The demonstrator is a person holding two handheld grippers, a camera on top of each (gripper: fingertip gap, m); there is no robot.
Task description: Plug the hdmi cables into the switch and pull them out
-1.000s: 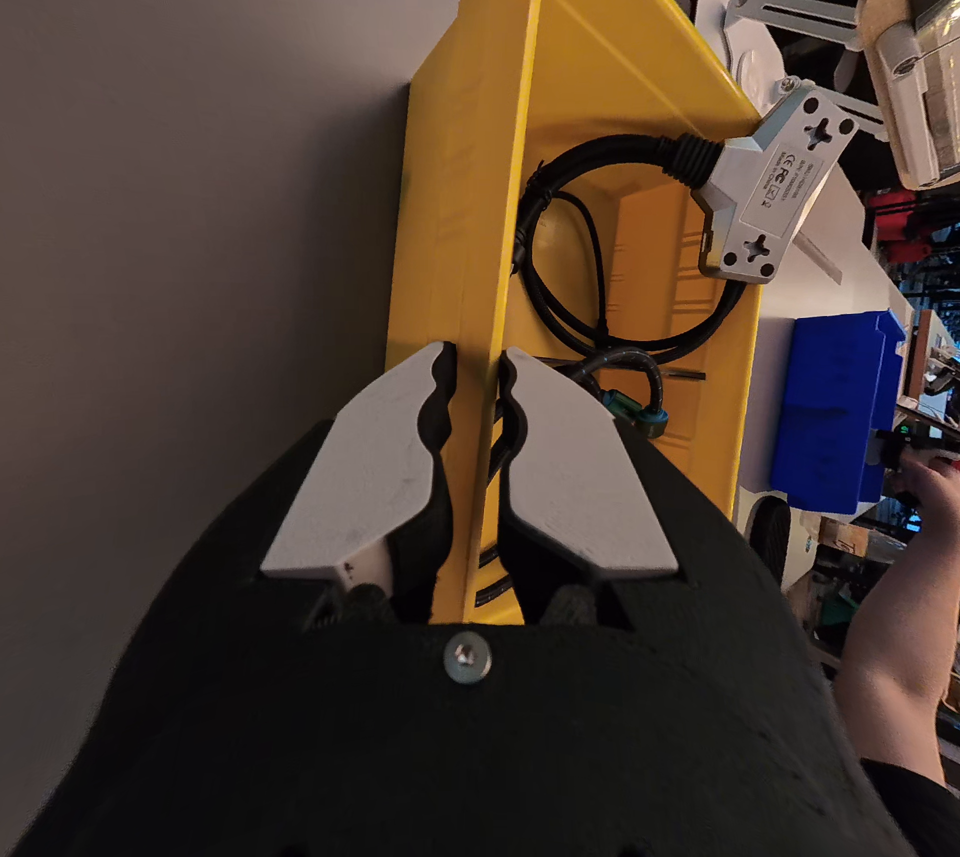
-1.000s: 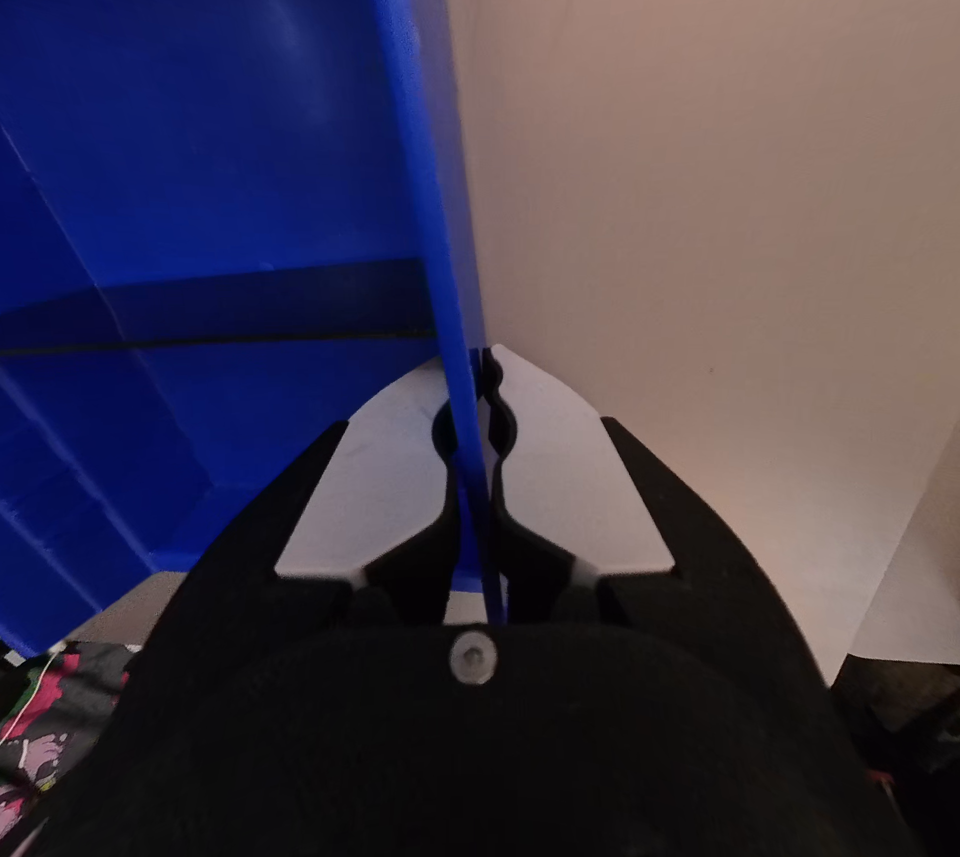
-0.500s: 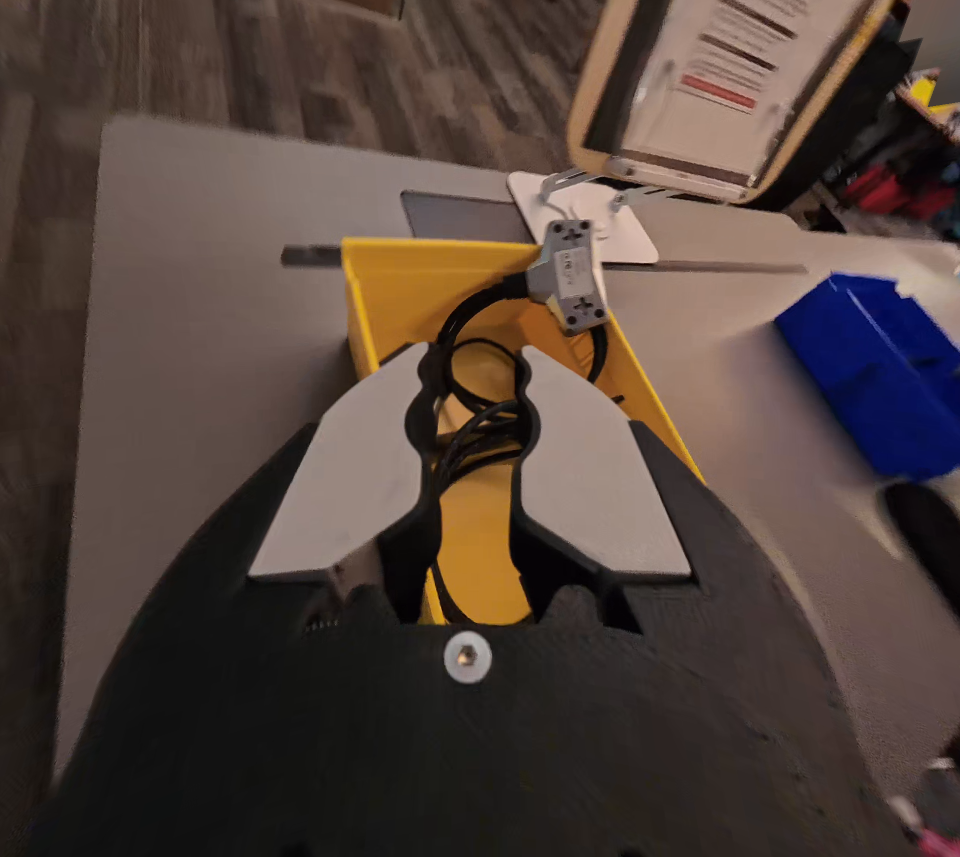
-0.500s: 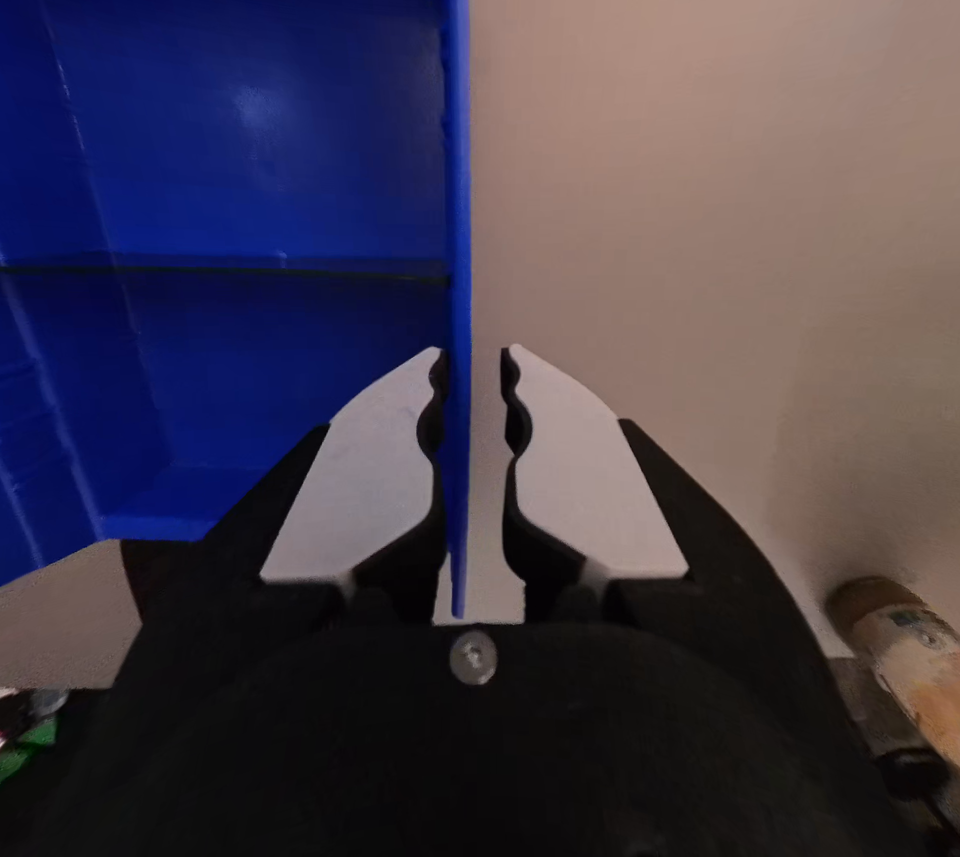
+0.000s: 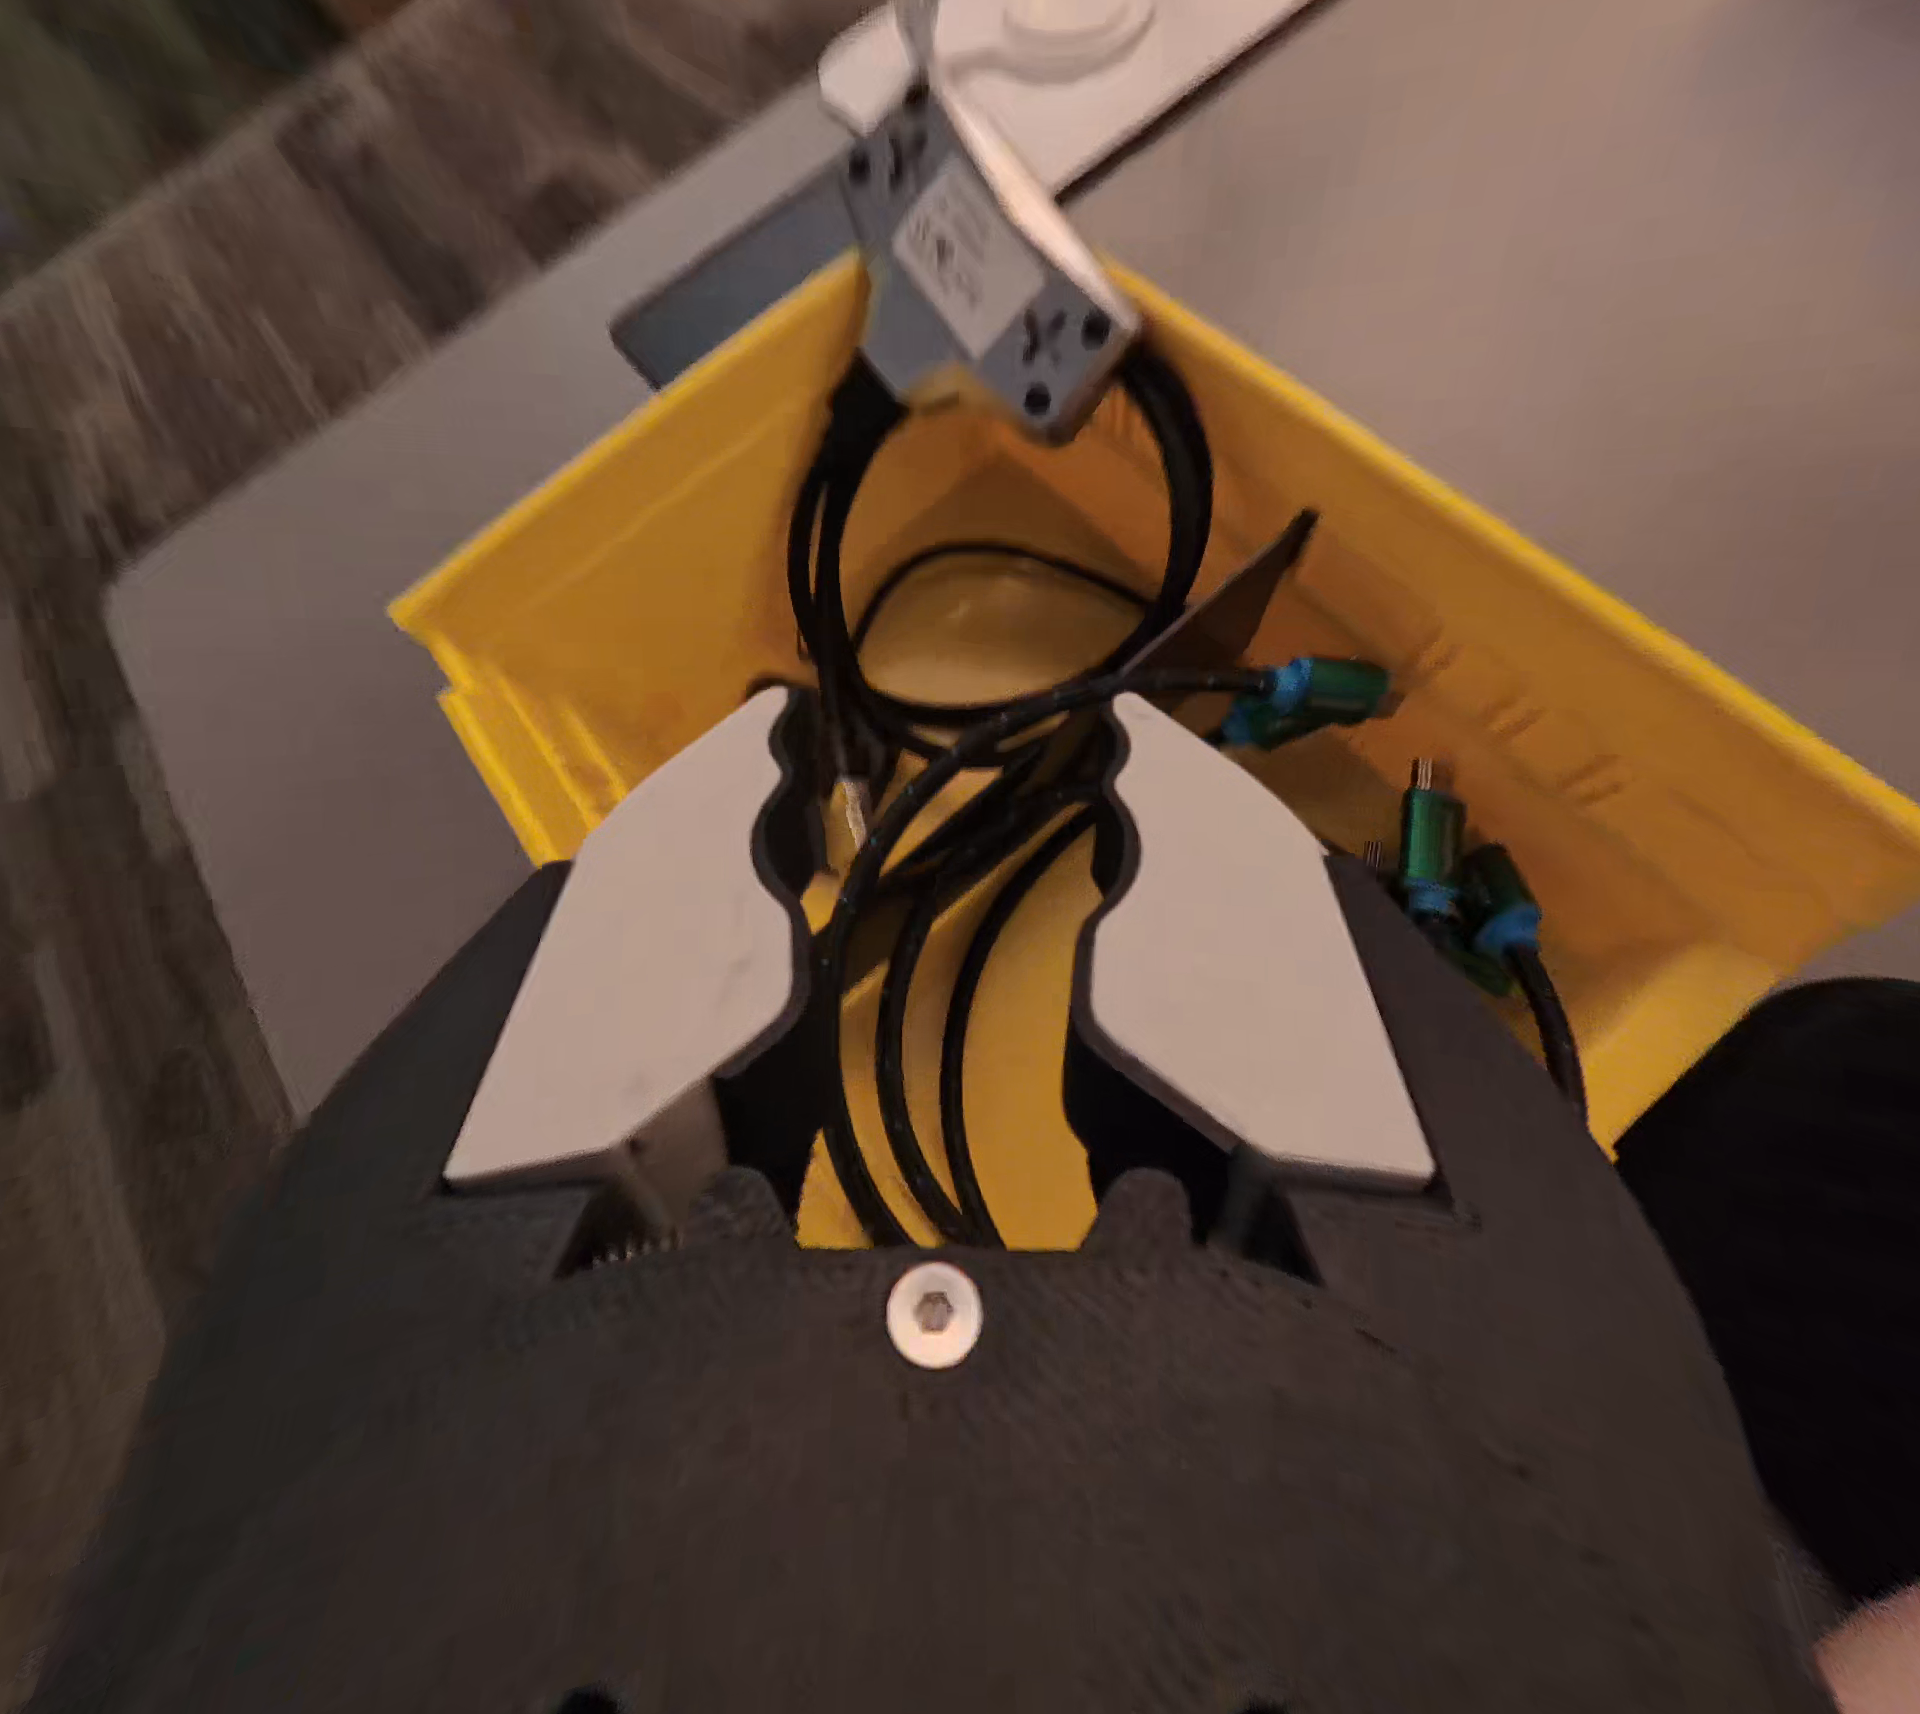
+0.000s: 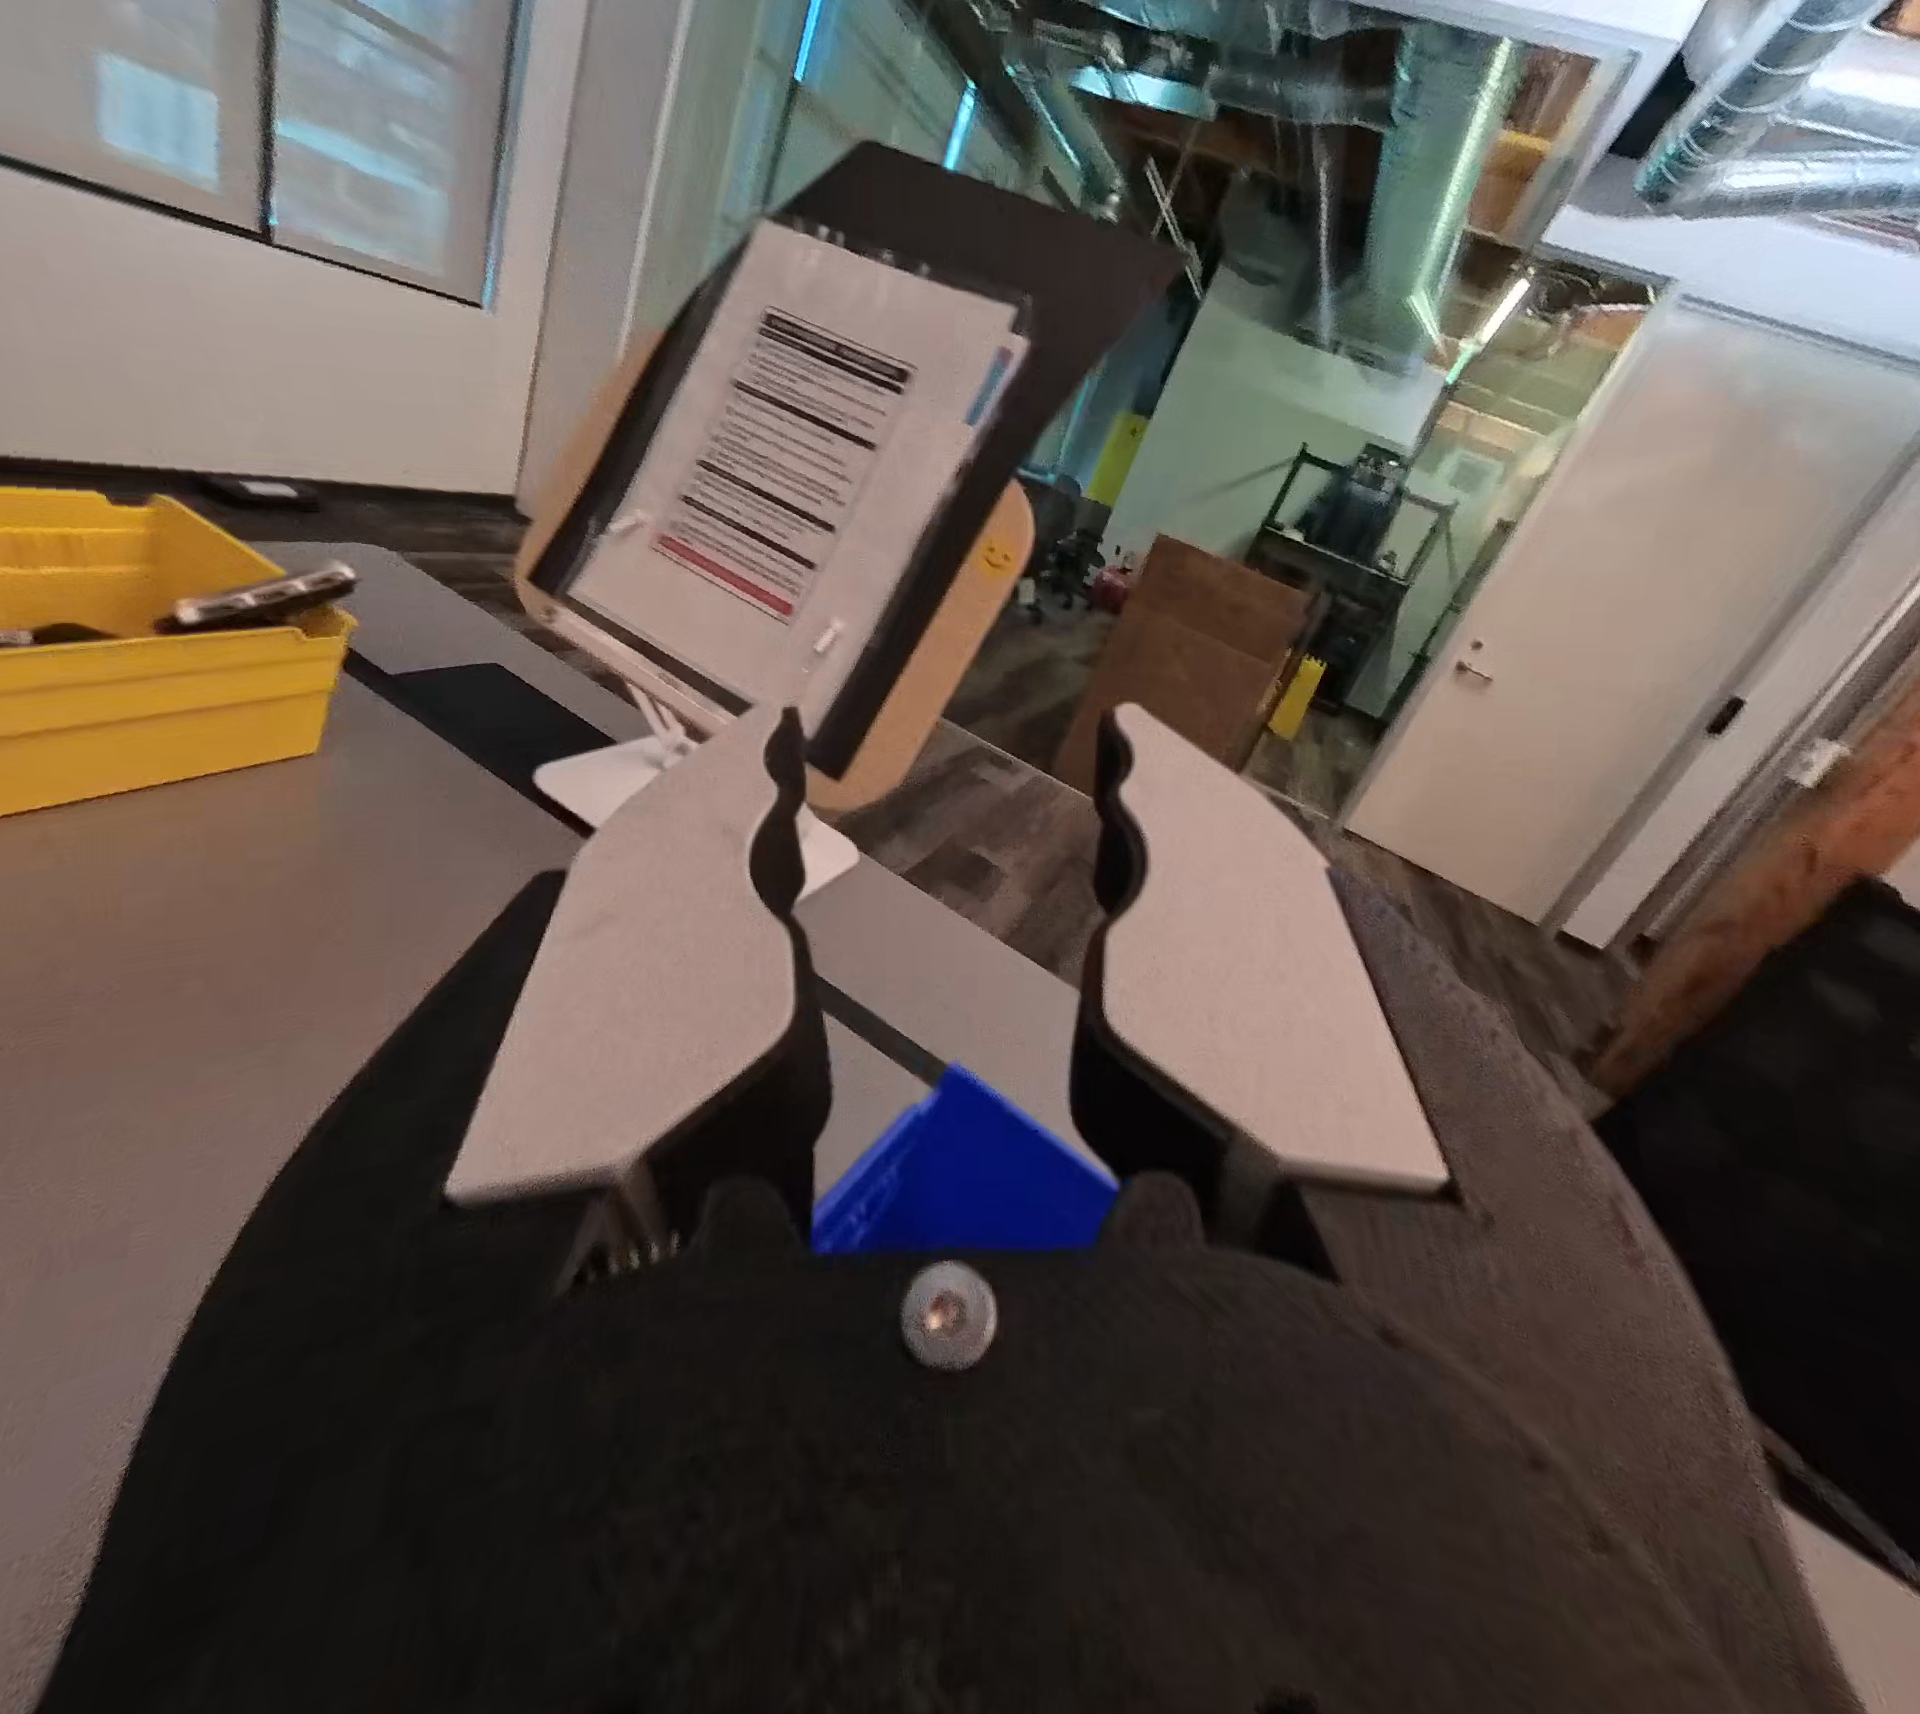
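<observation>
Switch (image 5: 977, 282) propped on far corner of yellow bin (image 5: 582, 625), underside up, long axis running from far-left down toward near-right, near end hanging over bin interior. Grey rectangular body, pale label patch in middle, dark screw holes and cross-shaped mounting slots at both ends; somewhat blurred. In right wrist view, seen edge-on as thin grey slab (image 6: 265, 594) lying along bin's (image 6: 156, 698) far right rim.

HDMI cables (image 5: 914, 926) black, leaving switch's near-left end and coiling in loose loops inside bin, several strands running lengthwise toward near side. Plugs with green bodies and blue collars at right inside bin: one (image 5: 1309, 698) lying roughly left to right against right wall, two more (image 5: 1455, 875) nearer, pointing roughly away, metal tips up. Dark flat piece (image 5: 1226, 615) leaning beside them; nature unclear.

Left gripper (image 5: 945, 719) hovering over bin, jaws well apart, nothing clasped; cable strands visible in gap, lying below. Right gripper (image 6: 945, 729) likewise spread wide and empty, raised above grey table (image 6: 208, 937), aimed toward tilted screen on stand (image 6: 790, 459) at far side. Blue bin (image 6: 956, 1176) peeking between finger bases at near edge. Yellow bin well to left of blue one.
</observation>
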